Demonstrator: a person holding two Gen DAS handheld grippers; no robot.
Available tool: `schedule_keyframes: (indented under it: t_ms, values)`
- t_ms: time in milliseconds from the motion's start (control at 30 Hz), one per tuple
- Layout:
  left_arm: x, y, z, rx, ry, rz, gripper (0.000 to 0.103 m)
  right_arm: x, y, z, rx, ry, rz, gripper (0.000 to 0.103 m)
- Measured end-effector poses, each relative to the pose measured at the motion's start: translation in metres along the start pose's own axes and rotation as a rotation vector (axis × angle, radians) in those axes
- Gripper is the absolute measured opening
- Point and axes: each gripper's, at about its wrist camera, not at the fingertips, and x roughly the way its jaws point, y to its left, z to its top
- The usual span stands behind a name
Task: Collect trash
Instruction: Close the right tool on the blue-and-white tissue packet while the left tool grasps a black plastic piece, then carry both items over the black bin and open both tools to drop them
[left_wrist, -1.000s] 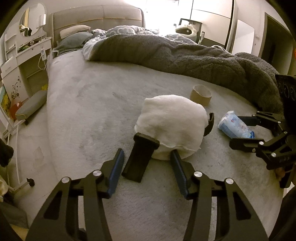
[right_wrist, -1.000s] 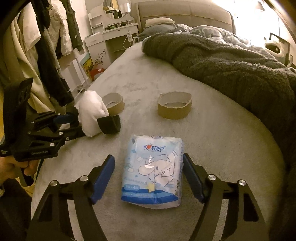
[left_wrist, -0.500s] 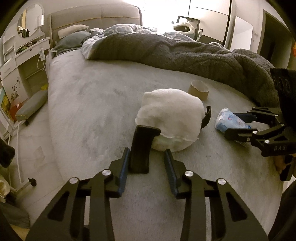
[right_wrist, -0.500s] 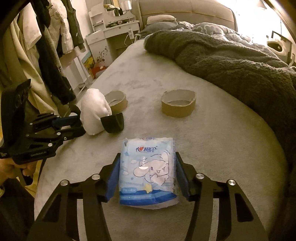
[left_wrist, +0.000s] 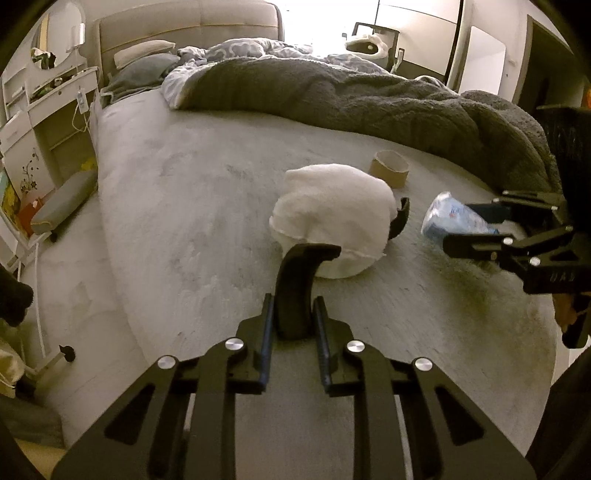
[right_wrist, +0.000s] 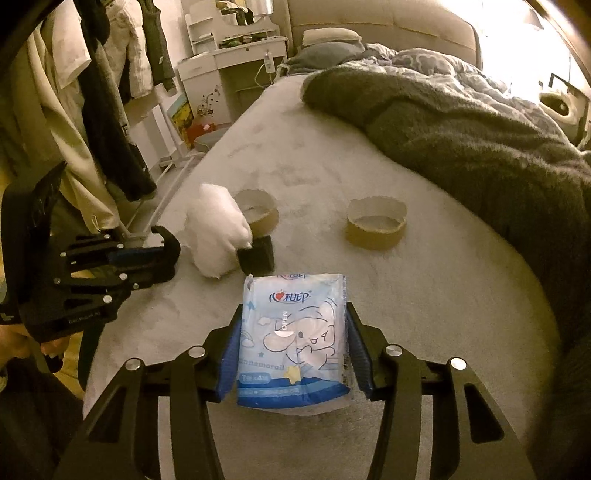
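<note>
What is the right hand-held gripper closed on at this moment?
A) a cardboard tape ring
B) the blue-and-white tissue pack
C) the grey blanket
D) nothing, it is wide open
B: in the right wrist view the right hand-held gripper has its blue pads pressed against both sides of the tissue pack, while the tape ring lies apart on the bed.

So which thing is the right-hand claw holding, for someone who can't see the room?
On the grey bed, near its foot and nearer than the two cardboard rings, the right gripper clamps a flat tissue pack. It is the only blue-and-white plastic item, printed with a cartoon character.
</note>
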Motion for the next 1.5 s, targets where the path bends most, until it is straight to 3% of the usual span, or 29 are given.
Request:
schedule_keyframes:
  t_ms: [667, 1500]
  values:
    - [-0.067, 0.017, -0.046, -0.173, -0.028, 0.035, 0.022, -0.027, 0.054, -0.010, 0.004, 0.004, -0.050, 0.051]
    - [-0.101, 0.073, -0.148, -0.390, 0.130, 0.168, 0.022, -0.049, 0.157, -0.017, 0.049, -0.059, 0.067, 0.052]
